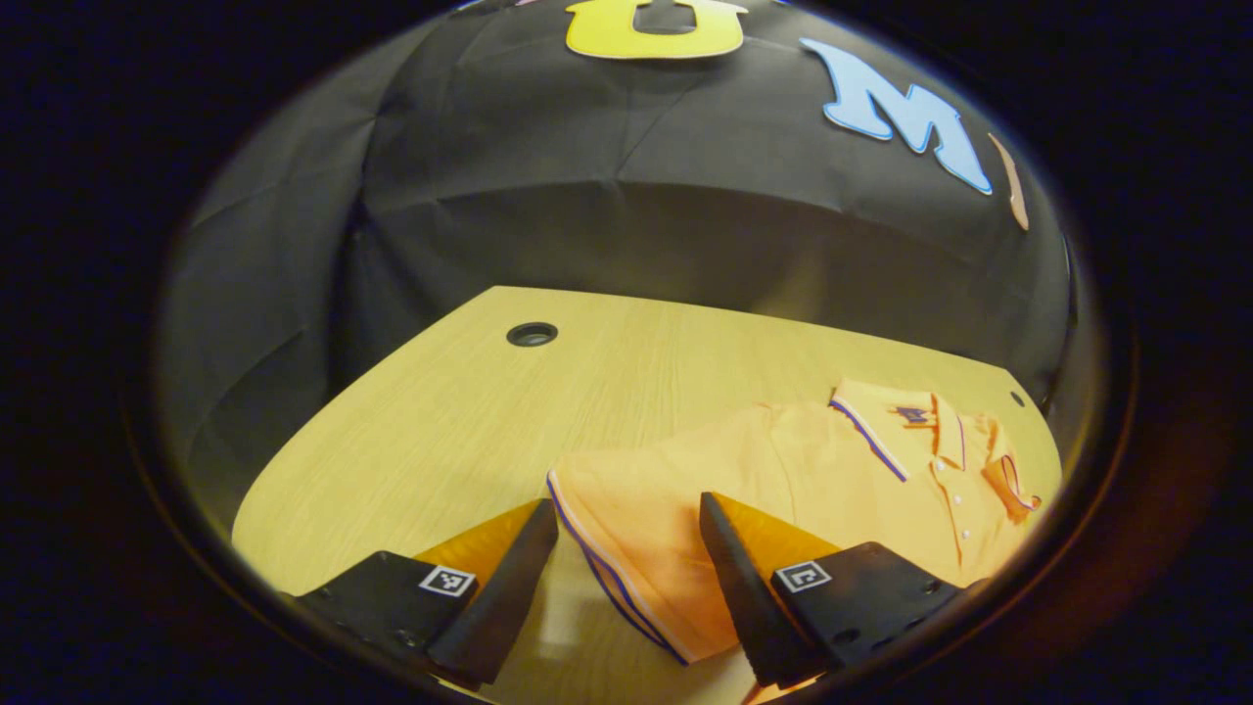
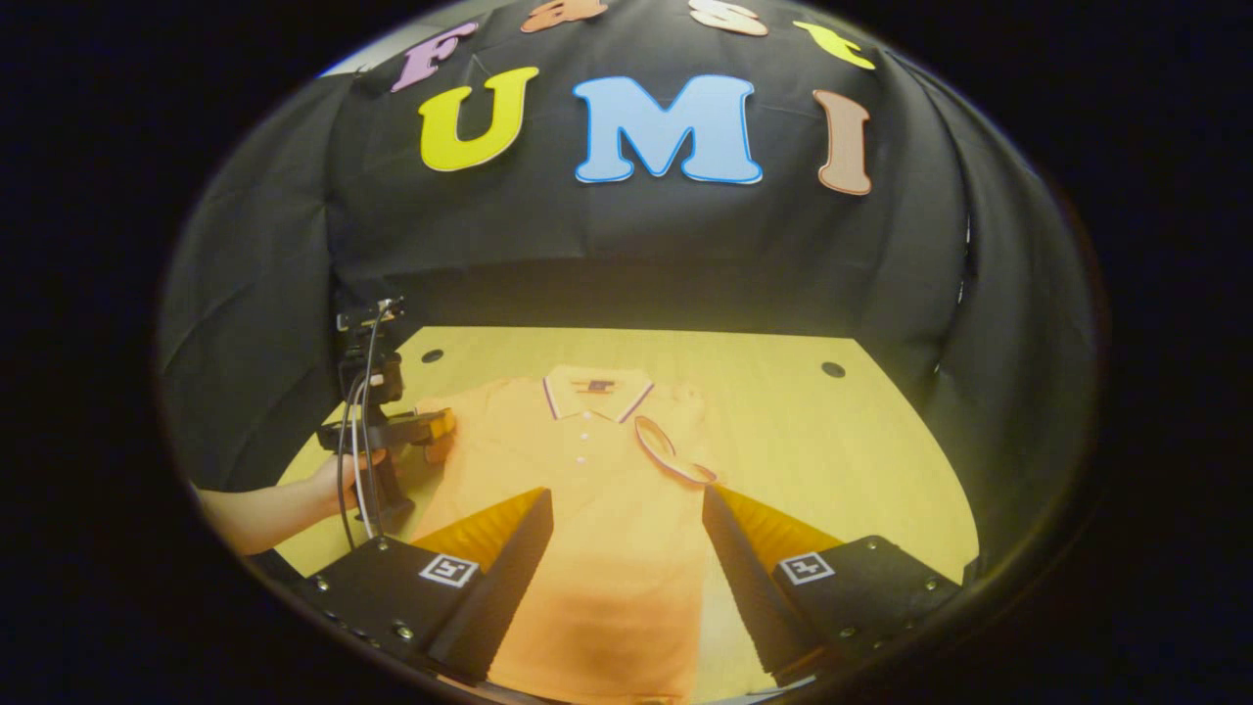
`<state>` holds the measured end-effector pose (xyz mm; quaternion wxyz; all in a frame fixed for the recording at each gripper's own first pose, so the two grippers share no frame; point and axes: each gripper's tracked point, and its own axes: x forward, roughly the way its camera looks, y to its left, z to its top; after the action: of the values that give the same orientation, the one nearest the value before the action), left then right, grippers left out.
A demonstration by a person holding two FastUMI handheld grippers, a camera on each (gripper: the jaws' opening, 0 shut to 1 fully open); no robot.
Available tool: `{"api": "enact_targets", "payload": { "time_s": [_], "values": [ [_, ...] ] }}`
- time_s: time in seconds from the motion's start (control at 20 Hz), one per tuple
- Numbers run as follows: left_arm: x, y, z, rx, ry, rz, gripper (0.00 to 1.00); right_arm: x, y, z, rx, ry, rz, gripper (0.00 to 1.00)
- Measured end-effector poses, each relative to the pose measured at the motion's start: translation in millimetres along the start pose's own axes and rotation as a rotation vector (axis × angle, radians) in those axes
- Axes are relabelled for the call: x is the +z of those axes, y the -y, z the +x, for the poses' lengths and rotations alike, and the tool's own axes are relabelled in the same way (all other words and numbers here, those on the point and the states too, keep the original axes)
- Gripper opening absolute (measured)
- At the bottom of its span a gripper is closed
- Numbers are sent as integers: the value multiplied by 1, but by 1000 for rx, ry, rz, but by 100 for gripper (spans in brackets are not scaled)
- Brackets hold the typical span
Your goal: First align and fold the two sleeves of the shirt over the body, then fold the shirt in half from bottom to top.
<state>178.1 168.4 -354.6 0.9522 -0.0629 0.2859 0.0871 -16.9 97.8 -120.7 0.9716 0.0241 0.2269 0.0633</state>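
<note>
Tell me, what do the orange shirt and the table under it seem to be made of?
The shirt looks like soft matte knit fabric: it lies limp, with a striped collar and small buttons. The table looks like light wood or wood-look laminate, smooth, with visible grain lines; which one I cannot tell.

A pale wooden table (cable holes) stands against black cloth.

Dim, warm overhead light; fisheye bends the edges, slight softness throughout.
</note>
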Motion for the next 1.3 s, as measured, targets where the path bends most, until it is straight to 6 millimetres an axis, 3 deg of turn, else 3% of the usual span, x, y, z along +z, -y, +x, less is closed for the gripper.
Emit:
{"api": "enact_targets", "payload": {
  "time_s": [0.05, 0.15, 0.2, 0.25, 0.35, 0.4, 0.45, 0.55, 0.7, 0.85, 1.05, 1.3],
  "values": [
    [-1, 0, 2, 9, -4, 8, 94, 0, 0, -1, -4, 1, 2, 96],
    [-3, -4, 5, 39, -10, 33, 76, 0, -2, -2, 1, 2, 13, 96],
    [-3, -6, 4, 47, -15, 45, 62, -2, -3, -2, 3, 0, 17, 95],
    [-2, -5, 4, 42, -15, 48, 57, -4, -4, -2, 5, -3, 20, 96],
    [-4, -3, 4, 46, -19, 57, 31, -6, -5, -3, 8, -10, 33, 96],
    [-6, -1, 4, 41, -23, 65, 24, -8, -5, -3, 8, -11, 41, 96],
    [-5, 2, 4, 28, -22, 71, 24, -8, -5, -3, 8, -12, 48, 95],
    [-5, 4, 4, 36, -21, 74, 9, -9, -3, -5, 3, -12, 55, 96],
    [6, 6, 0, 46, 6, 88, 8, -10, 3, -8, -13, -7, 67, 95],
    [27, 24, -11, 24, 57, 121, 8, -15, 8, -11, -24, -13, 84, 95],
    [46, 61, -24, -28, 104, 166, 8, -20, 9, -12, -26, -20, 108, 96],
    [42, 110, -29, -106, 106, 244, 8, -22, 12, -16, -33, -18, 114, 95]
  ]
}}
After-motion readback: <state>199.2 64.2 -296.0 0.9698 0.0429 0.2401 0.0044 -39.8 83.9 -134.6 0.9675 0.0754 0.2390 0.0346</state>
